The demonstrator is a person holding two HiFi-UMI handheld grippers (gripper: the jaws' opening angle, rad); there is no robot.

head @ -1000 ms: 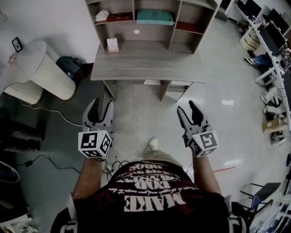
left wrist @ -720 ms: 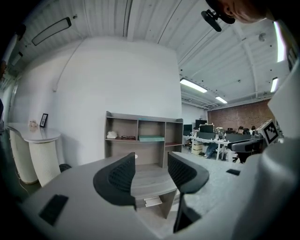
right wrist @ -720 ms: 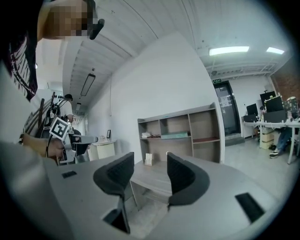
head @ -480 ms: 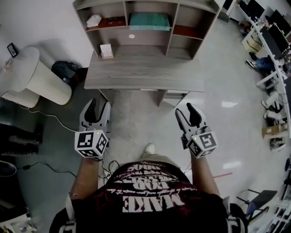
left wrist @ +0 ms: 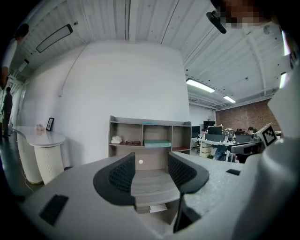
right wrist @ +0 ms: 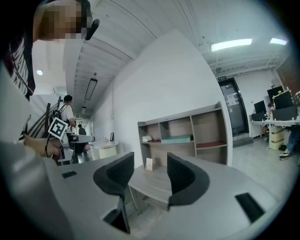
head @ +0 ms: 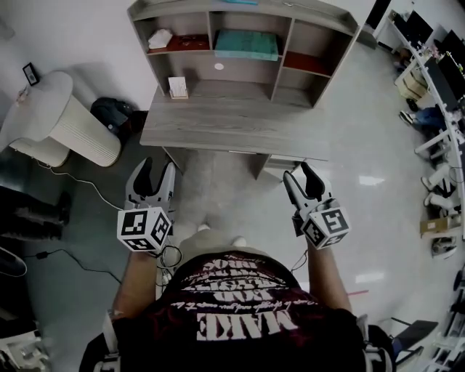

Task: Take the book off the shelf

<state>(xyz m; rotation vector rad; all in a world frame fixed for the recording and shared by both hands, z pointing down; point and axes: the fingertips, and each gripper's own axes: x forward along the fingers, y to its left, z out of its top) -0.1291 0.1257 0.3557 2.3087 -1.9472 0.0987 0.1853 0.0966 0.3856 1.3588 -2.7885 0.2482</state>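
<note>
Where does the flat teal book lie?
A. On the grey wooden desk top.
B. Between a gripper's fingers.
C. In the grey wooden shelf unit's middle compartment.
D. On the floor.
C: the flat teal book lies on the middle compartment's board in the grey wooden shelf unit.

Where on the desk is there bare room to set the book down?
The desk top is bare along its whole front and right, bordered only by the small white stand at the back left. The upper shelf row is crowded: a white bundle left, the teal book middle, a flat red thing right.
</note>
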